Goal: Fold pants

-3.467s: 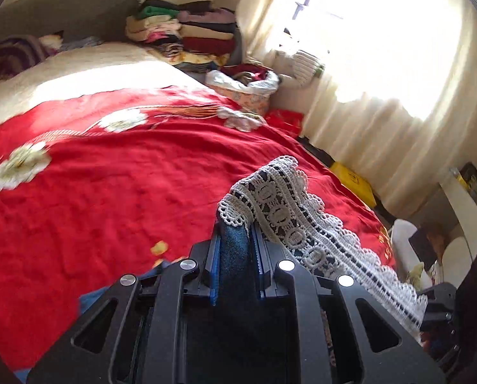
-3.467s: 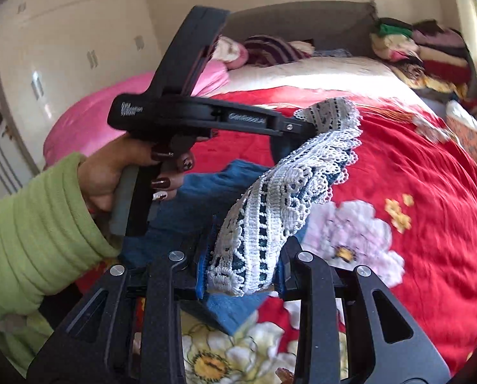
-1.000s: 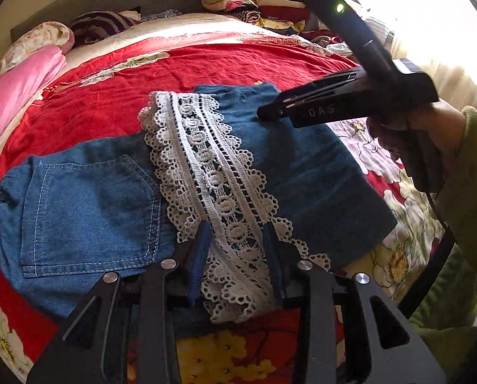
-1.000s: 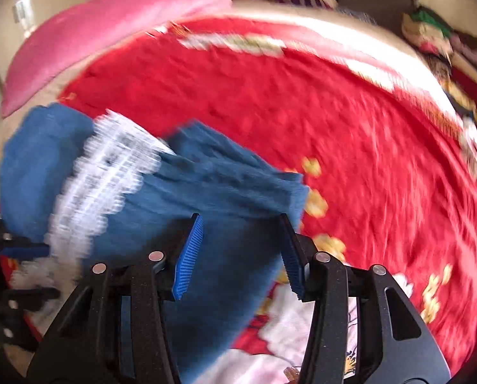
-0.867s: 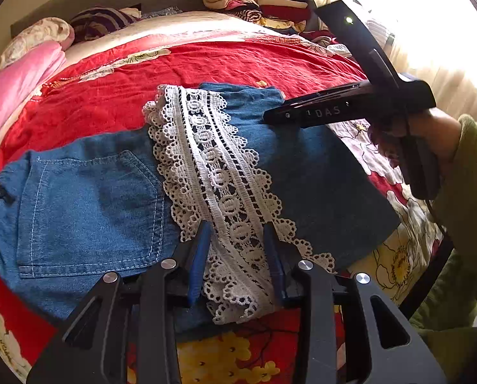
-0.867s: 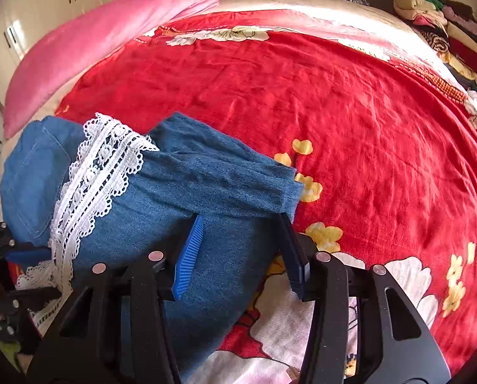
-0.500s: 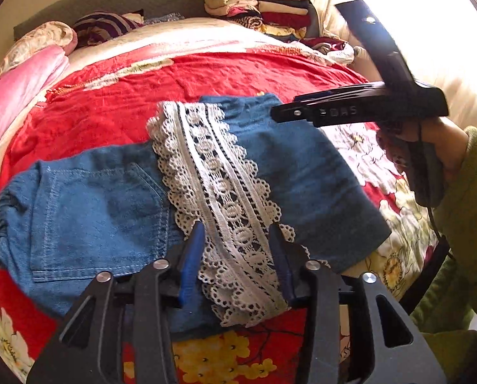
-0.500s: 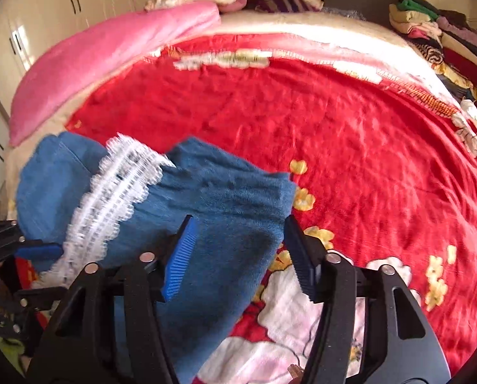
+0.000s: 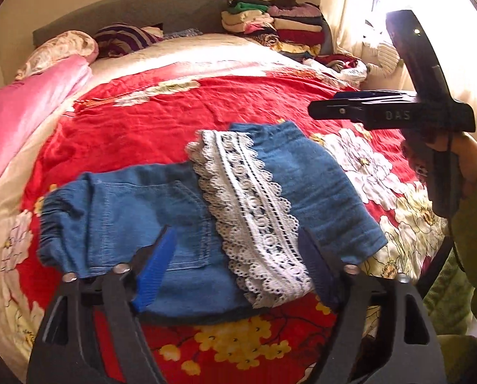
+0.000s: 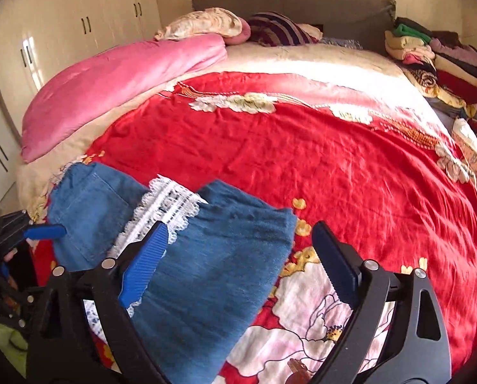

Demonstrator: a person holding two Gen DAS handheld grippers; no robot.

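The blue denim pants (image 9: 136,204) lie folded on the red floral bedspread (image 9: 149,128), with the white lace hem (image 9: 248,192) laid across the back pocket side. My left gripper (image 9: 237,233) hovers over the pants' near edge. Its jaws are opening wide, and the pads touch no cloth. In the right wrist view the pants (image 10: 222,256) and the lace (image 10: 168,204) lie at lower left. My right gripper (image 10: 240,227) hangs above their right end, jaws opening and nothing pressed between them. A hand in a green sleeve (image 9: 469,224) holds the right gripper (image 9: 318,110), seen side-on.
A pink quilt (image 10: 117,80) runs along the bed's left side, with pillows (image 10: 206,24) at the grey headboard (image 10: 302,0). Stacked folded clothes (image 10: 430,54) fill the far right corner. Cream wardrobes (image 10: 62,32) stand at left and a bright curtain (image 9: 344,16) at right.
Both grippers have let go of the pants and spread their jaws wide. Both have lifted up and back from the cloth, which now lies folded on the bed.
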